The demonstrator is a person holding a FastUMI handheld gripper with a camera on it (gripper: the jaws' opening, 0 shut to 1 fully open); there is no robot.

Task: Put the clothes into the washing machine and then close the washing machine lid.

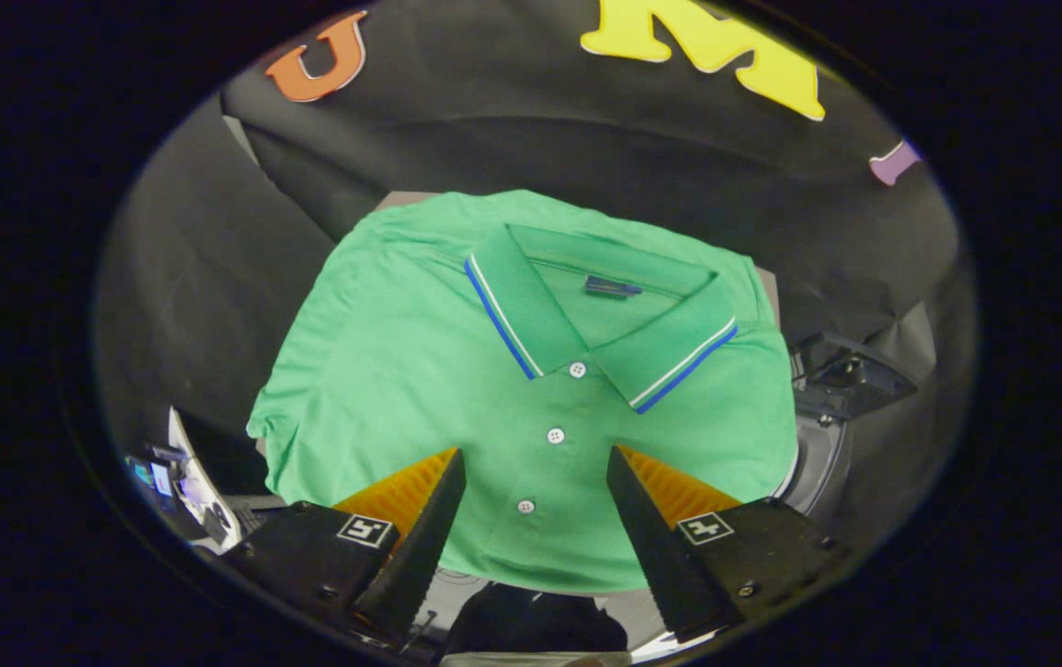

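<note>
Still at the pick-up step, my hand-held gripper (536, 463) hovered wide open, empty, over the folded green shirt (420, 352); next, pinching cloth at twelve o'clock.

Claw-mounted fisheye, close above shirt (457, 371)

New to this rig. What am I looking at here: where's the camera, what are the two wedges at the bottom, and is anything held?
The camera rides on a hand-held gripper that a person carries; it looks forward along the two fingers, which are the wedges you see. They stand open, holding nothing. Just ahead and between them lies a folded green polo shirt, collar away from the camera, buttons running toward the gap. It lies on a raised surface. A rounded dark part peeks out beside the shirt; I can't tell what it is.
</note>
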